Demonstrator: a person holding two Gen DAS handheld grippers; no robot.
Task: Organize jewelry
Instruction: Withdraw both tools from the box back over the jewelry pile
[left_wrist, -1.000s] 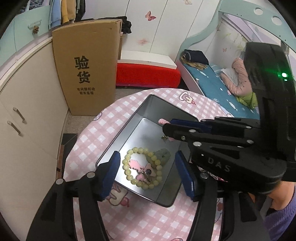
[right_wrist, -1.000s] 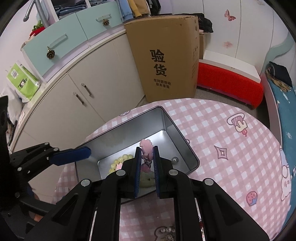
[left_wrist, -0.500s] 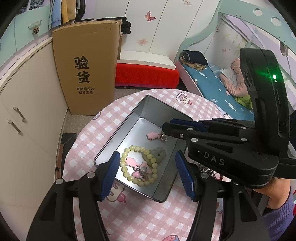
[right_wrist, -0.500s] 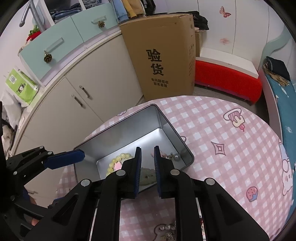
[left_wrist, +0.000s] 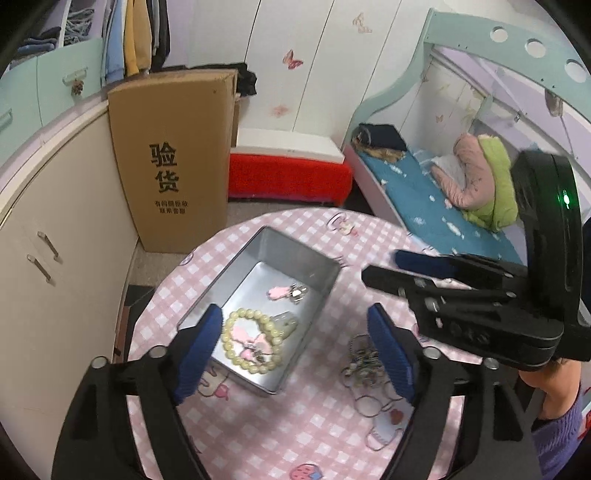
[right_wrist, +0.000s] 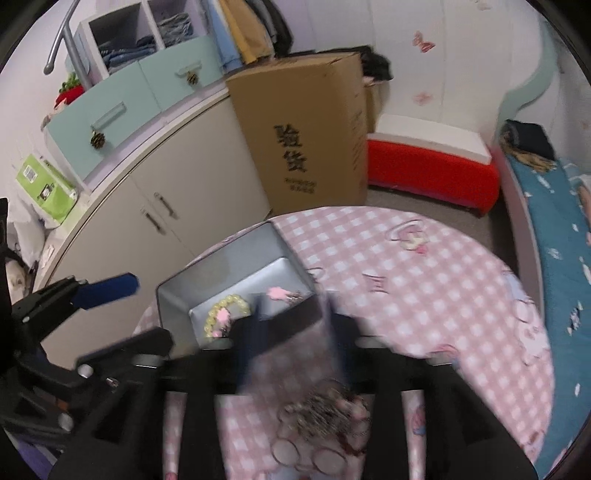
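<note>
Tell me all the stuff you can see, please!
metal tin: one, silver, on the table
bead bracelet: one, pale yellow, inside the tin
pink charms: at least two, inside the tin
chain pile: one, silvery, on the table beside the tin
table: one, pink checked
cardboard box: one, brown, on the floor
left gripper: open, empty
right gripper: open, blurred, empty

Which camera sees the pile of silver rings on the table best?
The left wrist view: the silver rings lie sharp on the tablecloth beside the metal tin. The right wrist view shows them blurred.
</note>
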